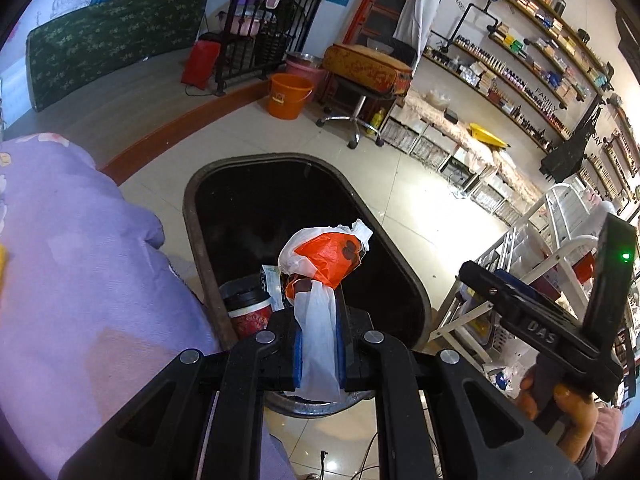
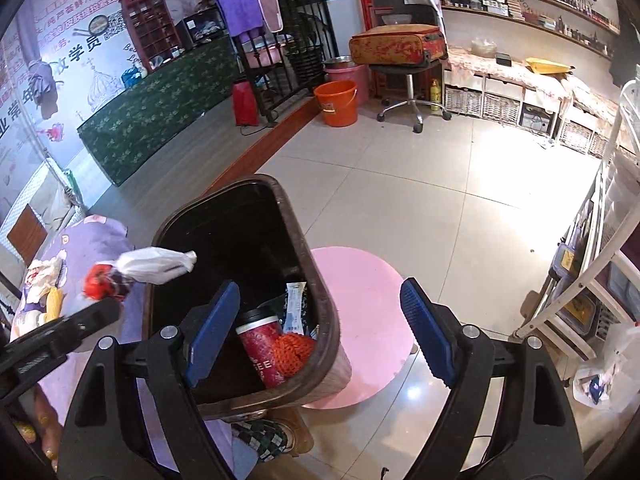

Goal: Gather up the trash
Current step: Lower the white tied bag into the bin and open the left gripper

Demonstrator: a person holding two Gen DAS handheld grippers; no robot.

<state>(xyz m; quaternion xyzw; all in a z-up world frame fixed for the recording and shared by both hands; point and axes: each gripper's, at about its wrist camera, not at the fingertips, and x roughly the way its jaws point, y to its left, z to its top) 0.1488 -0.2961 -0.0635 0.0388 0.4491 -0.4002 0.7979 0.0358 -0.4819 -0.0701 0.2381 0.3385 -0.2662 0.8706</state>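
My left gripper (image 1: 319,334) is shut on a white and orange plastic bag (image 1: 324,264) and holds it over the near end of a dark brown trash bin (image 1: 200,216). The bag (image 2: 154,266) and the left gripper (image 2: 80,324) also show in the right wrist view, at the bin's left rim (image 2: 168,224). Inside the bin lie a red paper cup (image 2: 262,350), an orange net (image 2: 294,350) and a paper wrapper (image 2: 296,308). My right gripper (image 2: 320,336) is open and empty, just above the bin's near right corner.
A purple bedcover (image 1: 80,280) lies left of the bin. A pink round stool (image 2: 368,320) stands right of it. An orange bucket (image 2: 336,102), a wheeled stool with a suitcase (image 2: 400,52) and a white rack (image 2: 592,272) ring the tiled floor.
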